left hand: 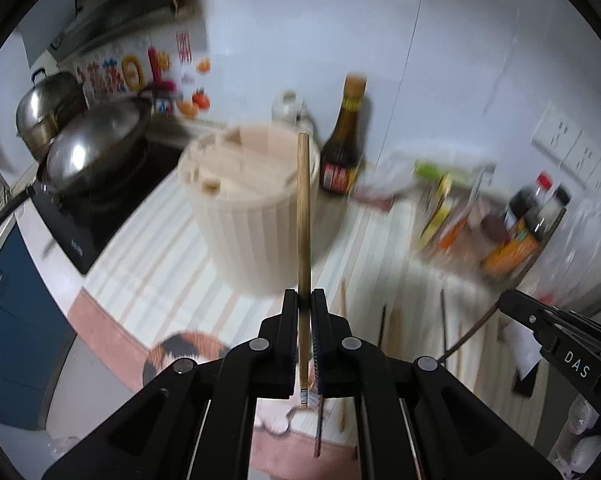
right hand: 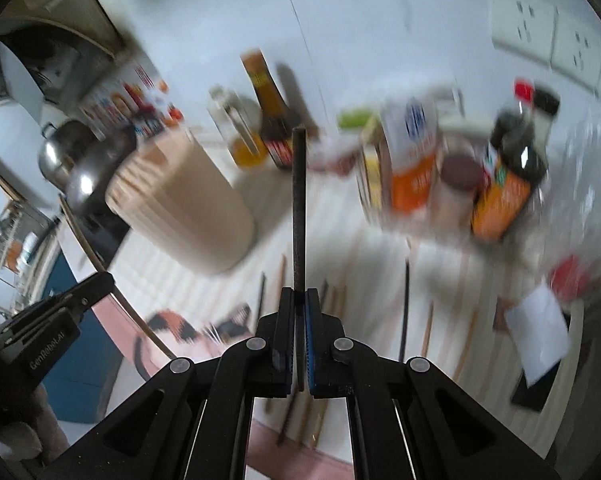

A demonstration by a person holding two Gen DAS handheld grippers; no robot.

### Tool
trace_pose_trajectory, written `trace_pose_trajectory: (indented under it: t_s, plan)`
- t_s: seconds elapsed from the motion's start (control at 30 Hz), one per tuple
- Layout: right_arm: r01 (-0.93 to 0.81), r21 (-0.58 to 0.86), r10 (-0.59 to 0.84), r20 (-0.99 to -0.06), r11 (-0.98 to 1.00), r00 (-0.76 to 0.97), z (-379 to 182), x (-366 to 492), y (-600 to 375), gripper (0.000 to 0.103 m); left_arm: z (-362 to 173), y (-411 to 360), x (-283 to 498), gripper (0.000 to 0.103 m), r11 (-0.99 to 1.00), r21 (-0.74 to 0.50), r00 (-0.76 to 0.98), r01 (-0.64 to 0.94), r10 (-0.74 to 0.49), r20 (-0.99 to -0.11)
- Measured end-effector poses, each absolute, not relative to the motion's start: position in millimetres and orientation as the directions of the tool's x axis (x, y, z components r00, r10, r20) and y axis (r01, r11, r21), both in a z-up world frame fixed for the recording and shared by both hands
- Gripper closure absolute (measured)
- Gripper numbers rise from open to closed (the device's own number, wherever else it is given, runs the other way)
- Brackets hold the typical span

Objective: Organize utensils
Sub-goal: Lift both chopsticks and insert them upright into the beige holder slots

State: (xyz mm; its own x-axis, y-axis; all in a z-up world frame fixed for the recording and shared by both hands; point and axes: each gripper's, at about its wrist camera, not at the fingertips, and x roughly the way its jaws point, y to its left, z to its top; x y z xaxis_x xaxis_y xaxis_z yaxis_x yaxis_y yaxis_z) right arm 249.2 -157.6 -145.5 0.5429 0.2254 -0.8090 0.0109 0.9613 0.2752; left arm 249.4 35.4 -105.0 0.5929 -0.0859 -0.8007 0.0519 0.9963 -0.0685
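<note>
At far left a wok (left hand: 96, 152) is sitting on a dark hob (left hand: 88, 216), clear of the work. Beside it the cream holder (left hand: 252, 204) is standing on the striped mat (left hand: 160, 264), its slotted top facing up. The left gripper (left hand: 305, 300) is pinching a wooden chopstick (left hand: 303, 208) between pressed-together jaws, the stick pointing forward over the holder. To its right the right gripper (right hand: 299, 296) is likewise clamping a dark chopstick (right hand: 298, 200), which is projecting toward the bottles (right hand: 504, 168) at the wall. The step in hand appears to be the carry: both sticks are off the mat and not yet in the holder. The next move would seem to call for bringing each tip over a slot in the holder's top and tilting the stick steeper before letting go. More chopsticks (right hand: 406, 304) are lying loose on the mat, so the sorting looks far from finished. Motion blur is smearing both views; the slot layout, the bottle labels and the count of loose sticks cannot be made out, and each stick's rear end is running out of sight between the jaws.
</note>
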Motion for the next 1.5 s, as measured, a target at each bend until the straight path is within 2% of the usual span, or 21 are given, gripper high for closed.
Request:
trace_pose_trajectory:
  t_s: [0.23, 0.37, 0.5, 0.77, 0.93, 1.5]
  plan:
    - [-0.072, 0.323, 0.286, -0.689, 0.944, 0.666, -60.7, 286.3, -154.0, 0.098, -37.1, 39.7, 279.2, 0.099, 0.991, -0.12, 0.687, 0.055, -0.125, -0.716]
    - [-0.131, 0.347, 0.333, -0.624, 0.929, 0.707, -15.8, 319.0, -143.4, 0.098, -1.2, 53.1, 309.9, 0.099, 0.992, -0.127, 0.732, 0.026, -0.105, -0.673]
    - [-0.17, 0.352, 0.36, -0.592, 0.92, 0.721, 2.9, 358.5, -123.0, 0.098, 22.4, 70.0, 344.7, 0.099, 0.994, -0.105, 0.767, -0.014, -0.057, -0.639]
    - [-0.21, 0.337, 0.384, -0.624, 0.918, 0.681, -8.6, 432.9, -69.0, 0.098, 19.6, 109.9, 409.4, 0.099, 0.991, -0.108, 0.751, -0.083, -0.009, -0.66]
    - [-0.212, 0.327, 0.383, -0.666, 0.921, 0.64, -30.6, 453.8, -49.6, 0.098, 0.8, 118.1, 430.8, 0.099, 0.98, -0.185, 0.706, -0.071, -0.082, -0.703]
    - [-0.224, 0.329, 0.398, -0.76, 0.917, 0.514, -75.5, 471.2, -46.0, 0.098, -59.3, 101.6, 446.0, 0.099, 0.959, -0.282, 0.556, -0.008, -0.23, -0.799]
